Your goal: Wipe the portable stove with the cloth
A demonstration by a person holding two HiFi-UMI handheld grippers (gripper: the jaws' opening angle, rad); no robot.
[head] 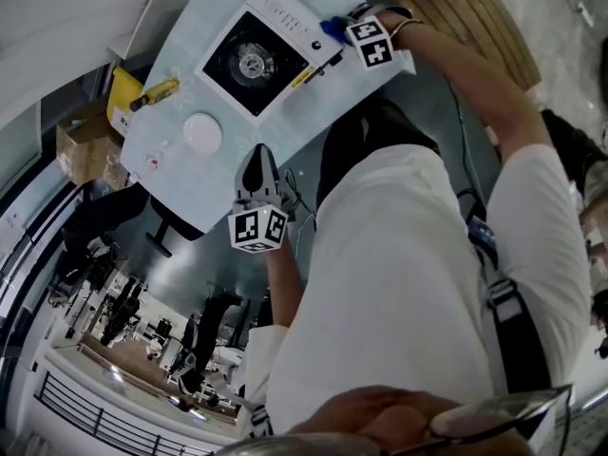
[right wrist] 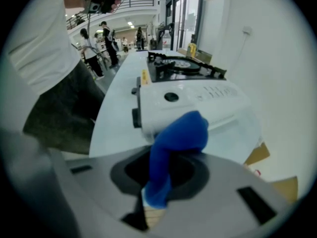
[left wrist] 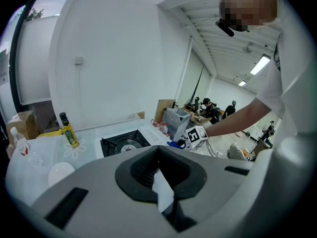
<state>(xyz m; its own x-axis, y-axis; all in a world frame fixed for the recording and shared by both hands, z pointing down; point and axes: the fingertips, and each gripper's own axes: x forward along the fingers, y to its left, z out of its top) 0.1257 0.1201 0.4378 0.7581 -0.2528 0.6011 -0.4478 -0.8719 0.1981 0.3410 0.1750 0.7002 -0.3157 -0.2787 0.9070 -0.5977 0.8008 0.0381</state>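
Note:
The white portable stove (head: 256, 60) with a black burner stands on the pale-covered table (head: 313, 112). My right gripper (head: 344, 28) is shut on a blue cloth (right wrist: 178, 133), which hangs bunched against the stove's white body (right wrist: 193, 100) at the control-panel end, close to the black knob (right wrist: 171, 96). The left gripper (head: 258, 164) hovers at the table's near edge, away from the stove, jaws together with nothing held. From the left gripper view the stove (left wrist: 129, 143) and blue cloth (left wrist: 174, 144) lie ahead.
A white round dish (head: 202, 133) and a yellow oil bottle (head: 155, 91) sit left of the stove. A clear plastic bottle (left wrist: 17, 142) stands at the table's far left. Cardboard boxes (head: 81, 145) lie off that end. People work in the background.

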